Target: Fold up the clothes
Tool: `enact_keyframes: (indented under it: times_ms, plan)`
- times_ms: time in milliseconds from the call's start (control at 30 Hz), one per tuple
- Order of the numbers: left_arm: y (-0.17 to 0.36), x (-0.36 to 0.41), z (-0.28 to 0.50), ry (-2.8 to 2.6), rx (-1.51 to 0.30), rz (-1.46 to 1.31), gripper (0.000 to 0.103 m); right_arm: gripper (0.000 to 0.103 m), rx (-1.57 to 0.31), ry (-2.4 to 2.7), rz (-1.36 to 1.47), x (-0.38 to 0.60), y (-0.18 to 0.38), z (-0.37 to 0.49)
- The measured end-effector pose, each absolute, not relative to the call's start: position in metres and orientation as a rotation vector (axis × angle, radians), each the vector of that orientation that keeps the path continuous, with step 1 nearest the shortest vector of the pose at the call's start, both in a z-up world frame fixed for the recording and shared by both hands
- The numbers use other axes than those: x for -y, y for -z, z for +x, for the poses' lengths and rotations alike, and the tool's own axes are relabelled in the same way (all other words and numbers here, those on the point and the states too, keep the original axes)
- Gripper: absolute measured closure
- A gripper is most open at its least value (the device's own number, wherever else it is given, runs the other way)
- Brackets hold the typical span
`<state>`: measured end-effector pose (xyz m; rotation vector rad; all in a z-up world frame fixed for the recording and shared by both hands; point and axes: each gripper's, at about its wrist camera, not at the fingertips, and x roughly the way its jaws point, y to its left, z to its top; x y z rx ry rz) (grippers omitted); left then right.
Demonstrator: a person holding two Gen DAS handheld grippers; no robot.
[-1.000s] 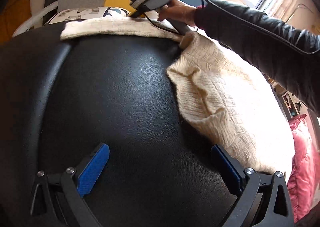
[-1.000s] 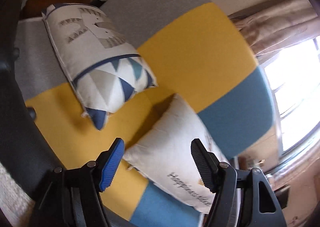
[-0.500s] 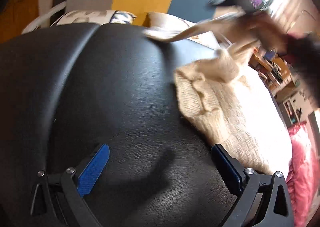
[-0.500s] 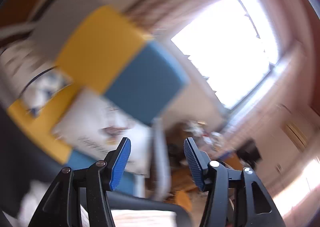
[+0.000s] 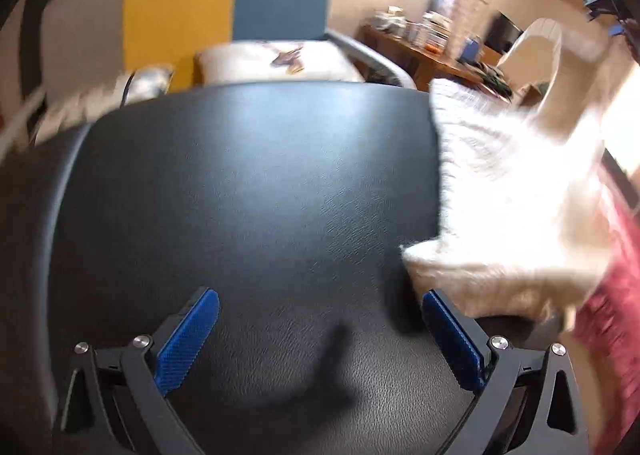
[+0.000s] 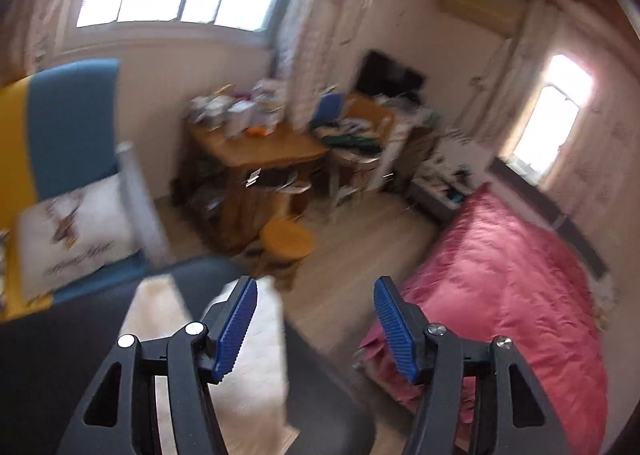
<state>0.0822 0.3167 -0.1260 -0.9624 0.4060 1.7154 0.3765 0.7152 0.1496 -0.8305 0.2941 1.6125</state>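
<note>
- Two tongs: left tongs (image 5: pixel 320 339) hovering spread and empty over the black leather surface (image 5: pixel 248 195), free to pin cloth.
- Right tongs (image 6: pixel 314 329) opening, nothing between, raised high.
- Cream knit sweater (image 5: pixel 508 207) lying at the surface's right edge, awaiting folding.

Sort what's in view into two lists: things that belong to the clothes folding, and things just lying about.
Belongs to the job:
- cream knitted garment
- black padded surface it lies on
- left gripper, open
- right gripper, jaws opening, nothing between them

Just lying about:
- printed cushion
- wooden desk
- round stool
- pink quilt
</note>
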Motion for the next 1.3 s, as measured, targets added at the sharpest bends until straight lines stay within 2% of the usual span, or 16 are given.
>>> enact_keyframes:
  times_ms: [133,233,400,533,700,767,800,833,867,900,933,967,1000,1100,1200,1300]
  plan:
    - [0.121,-0.331,0.109,-1.677,-0.482,-0.845,0.000,0.041,-0.571,-1.962,-0.999,-0.631,-0.040,0.406]
    - [0.120,-0.339,0.144,-1.671,-0.692,-0.632,0.000,0.041,-0.876,-2.109,-1.056,-0.579,0.037,0.431]
    - [0.124,-0.350,0.186,-1.519,-1.009,-0.294,0.000,0.041,-1.113,-2.047,-1.042,-0.541,0.117,0.453]
    - [0.131,-0.352,0.198,-1.381,-1.152,-0.096,0.000,0.040,-1.365,-2.002,-0.731,-0.568,0.125,0.472]
    - [0.143,-0.377,0.186,-1.325,-1.145,-0.093,0.000,0.040,-1.462,-1.916,-0.495,-0.602,0.128,0.485]
    - [0.144,-0.381,0.187,-1.301,-1.119,-0.100,0.000,0.040,-1.467,-1.871,-0.542,-0.613,0.139,0.477]
    - [0.147,-0.382,0.189,-1.289,-1.121,-0.099,0.001,0.042,-1.464,-1.842,-0.572,-0.615,0.144,0.472]
    - [0.151,-0.382,0.192,-1.276,-1.123,-0.099,0.002,0.051,-1.453,-1.851,-0.606,-0.615,0.147,0.467]
    - [0.154,-0.383,0.194,-1.264,-1.125,-0.098,0.006,0.076,-1.382,-1.845,-0.672,-0.614,0.146,0.456]
    - [0.157,-0.383,0.196,-1.255,-1.124,-0.105,0.008,0.088,-1.314,-1.838,-0.734,-0.613,0.146,0.447]
    - [0.157,-0.382,0.196,-1.258,-1.108,-0.134,0.010,0.092,-1.298,-1.848,-0.745,-0.611,0.146,0.441]
    - [0.157,-0.380,0.196,-1.261,-1.093,-0.164,0.016,0.093,-1.258,-1.856,-0.773,-0.610,0.144,0.435]
    - [0.157,-0.379,0.195,-1.263,-1.077,-0.194,0.031,0.094,-1.220,-1.863,-0.799,-0.610,0.142,0.429]
    - [0.155,-0.377,0.193,-1.297,-1.038,-0.287,0.065,0.095,-1.190,-1.899,-0.790,-0.610,0.132,0.425]
    - [0.143,-0.375,0.187,-1.373,-0.928,-0.427,0.082,0.097,-1.171,-1.959,-0.715,-0.608,0.112,0.436]
    - [0.107,-0.366,0.173,-1.442,-0.715,-0.553,0.087,0.097,-1.141,-2.007,-0.668,-0.608,0.092,0.444]
